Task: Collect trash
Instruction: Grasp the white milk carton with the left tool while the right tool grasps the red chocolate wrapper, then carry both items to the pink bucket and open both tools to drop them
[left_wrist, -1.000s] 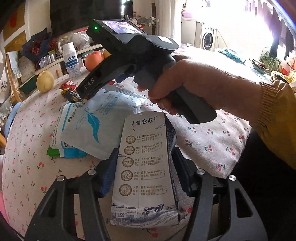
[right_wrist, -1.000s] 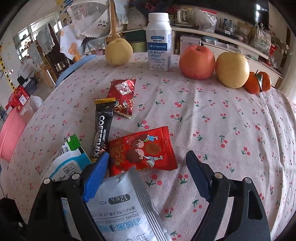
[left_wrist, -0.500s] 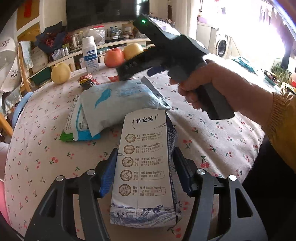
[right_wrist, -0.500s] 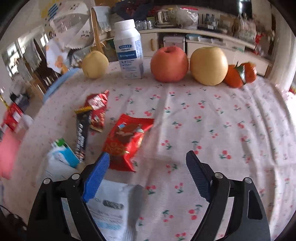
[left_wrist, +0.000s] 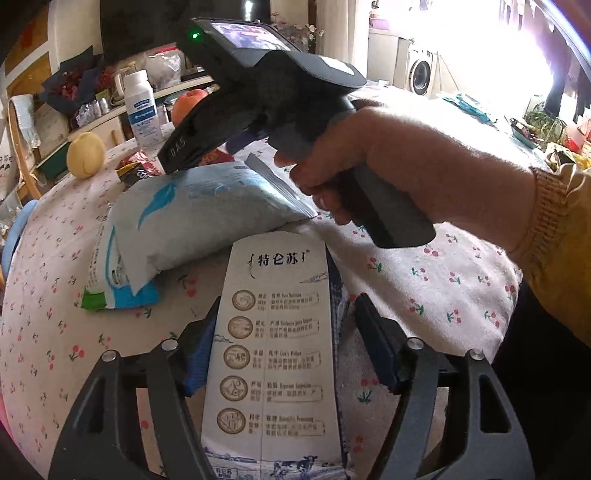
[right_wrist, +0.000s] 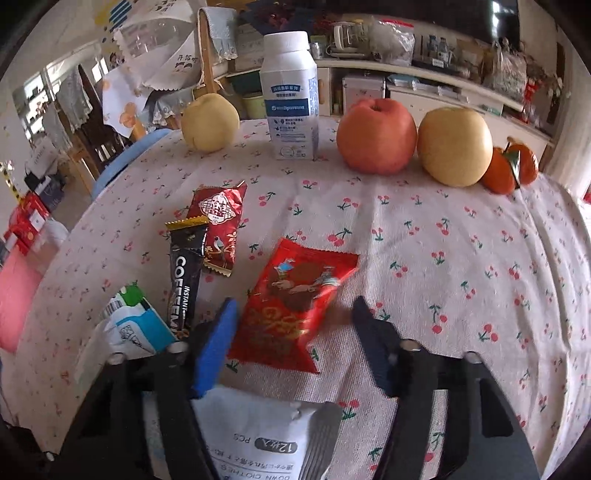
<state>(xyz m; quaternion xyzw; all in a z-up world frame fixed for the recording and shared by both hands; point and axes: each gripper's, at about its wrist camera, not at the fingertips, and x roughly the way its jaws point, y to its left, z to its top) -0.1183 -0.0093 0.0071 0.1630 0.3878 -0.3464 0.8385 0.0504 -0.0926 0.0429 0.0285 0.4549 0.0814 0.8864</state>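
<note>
A white and blue milk carton (left_wrist: 277, 350) lies lengthwise in my left gripper (left_wrist: 286, 321). Its pads still sit at the carton's sides, and the jaws are opening. In the right wrist view a bright red snack packet (right_wrist: 295, 295) lies on the cherry-print tablecloth (right_wrist: 461, 258) between the fingers of my right gripper (right_wrist: 295, 321). Those jaws are closing around it; the blue pad (right_wrist: 216, 343) is beside the packet's left edge, and the packet's right edge is blurred. A black coffee stick (right_wrist: 186, 273) and a dark red wrapper (right_wrist: 219, 225) lie just left of it.
A pale wipes bag (left_wrist: 207, 218) lies on a blue and green pack (left_wrist: 110, 291) under the hand (left_wrist: 369, 158) that holds the right gripper. At the table's far edge stand a white bottle (right_wrist: 290, 99), an apple (right_wrist: 376, 136), two pears (right_wrist: 454, 146) and tangerines (right_wrist: 509, 170).
My right gripper has come forward over the red packet and its jaws have narrowed around it. The left jaws stand slightly wider, with the carton in the same place between them.
</note>
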